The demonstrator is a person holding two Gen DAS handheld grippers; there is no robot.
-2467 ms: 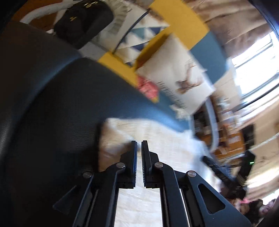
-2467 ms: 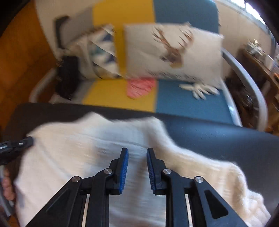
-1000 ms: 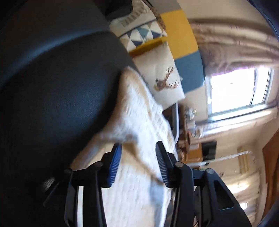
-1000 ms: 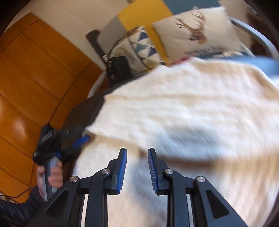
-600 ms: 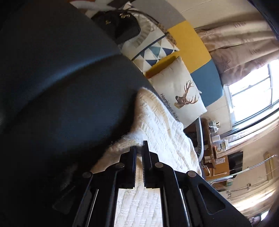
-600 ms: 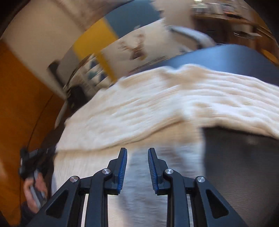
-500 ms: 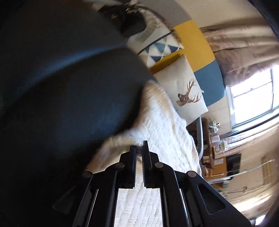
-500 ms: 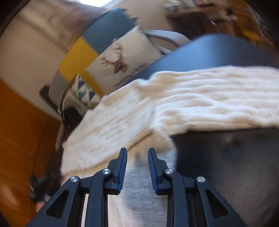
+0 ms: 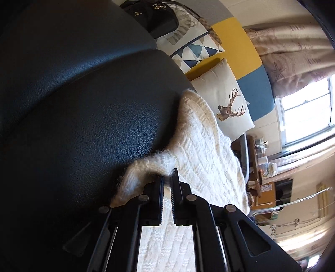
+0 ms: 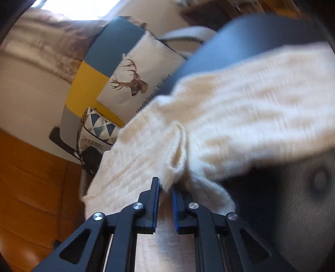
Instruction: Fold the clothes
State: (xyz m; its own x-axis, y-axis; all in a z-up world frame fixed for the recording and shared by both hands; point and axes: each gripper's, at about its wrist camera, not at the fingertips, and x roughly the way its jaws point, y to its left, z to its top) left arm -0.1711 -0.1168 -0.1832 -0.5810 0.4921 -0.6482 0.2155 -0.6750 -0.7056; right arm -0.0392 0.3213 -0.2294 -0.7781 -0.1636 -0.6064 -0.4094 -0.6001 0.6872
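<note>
A cream knitted sweater (image 9: 201, 150) lies spread on a black leather surface (image 9: 83, 117). My left gripper (image 9: 166, 180) is shut on a fuzzy fold at the sweater's edge, which bunches up in front of the fingertips. In the right wrist view the same sweater (image 10: 240, 108) fills the middle, with a sleeve lying across to the right. My right gripper (image 10: 165, 187) is shut on a pinched ridge of the knit, the cloth puckering between its blue pads. Neither gripper shows in the other's view.
Behind the black surface stands a yellow and blue sofa (image 9: 236, 44) with a deer-print cushion (image 9: 226, 98), a triangle-pattern cushion (image 9: 194, 50) and a black bag (image 9: 155, 14). A cluttered wooden shelf (image 9: 263, 180) stands below a window. An orange wooden wall (image 10: 31, 188) is at the left.
Both grippers have gone from standing apart over the sweater to shut on folds of it. The right gripper swung along the sweater and rolled; the left one stayed near the edge.
</note>
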